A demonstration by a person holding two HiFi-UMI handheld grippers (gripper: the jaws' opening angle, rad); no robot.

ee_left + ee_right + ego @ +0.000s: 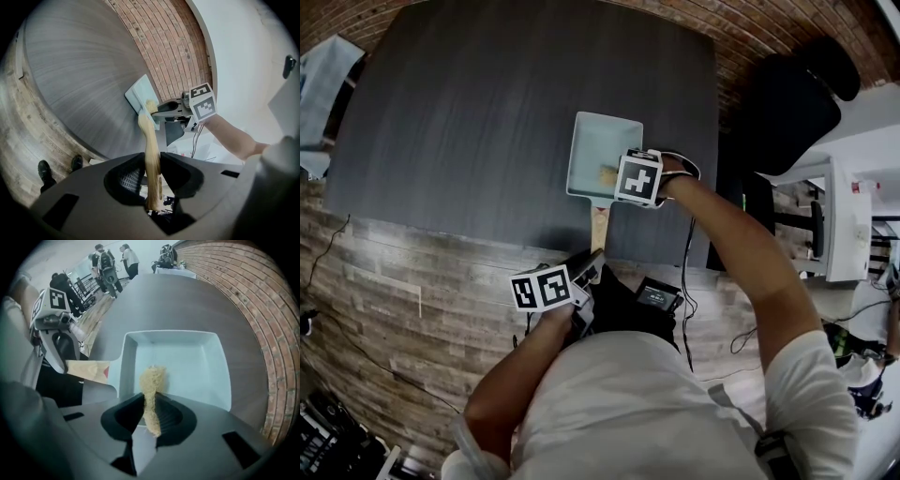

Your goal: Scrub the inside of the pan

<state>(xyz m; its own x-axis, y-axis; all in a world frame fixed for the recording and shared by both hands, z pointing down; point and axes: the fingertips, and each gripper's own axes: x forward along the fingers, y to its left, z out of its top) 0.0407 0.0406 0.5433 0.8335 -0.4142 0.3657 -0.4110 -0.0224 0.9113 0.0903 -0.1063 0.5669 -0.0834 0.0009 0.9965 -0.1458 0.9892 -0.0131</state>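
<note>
A square pale-blue pan [595, 141] rests near the front edge of the dark table [487, 122], its wooden handle [599, 223] sticking out over that edge toward me. My left gripper [587, 270] is shut on the end of the wooden handle [151, 140], which runs up between its jaws to the pan [139, 96]. My right gripper [619, 178] hangs over the pan's near side, shut on a tan fibrous scrub pad [151, 385]. The pad's tip touches the floor of the pan [192, 364] close to the near wall. The left gripper [55, 341] shows at the handle [86, 371].
A black office chair [792, 98] stands off the table's right corner. A brick-patterned floor curves around the far side, wood planks lie below me. A cable [687, 281] hangs from the right gripper. Several people [112, 261] stand far off. A pale cloth [323, 80] lies at the left.
</note>
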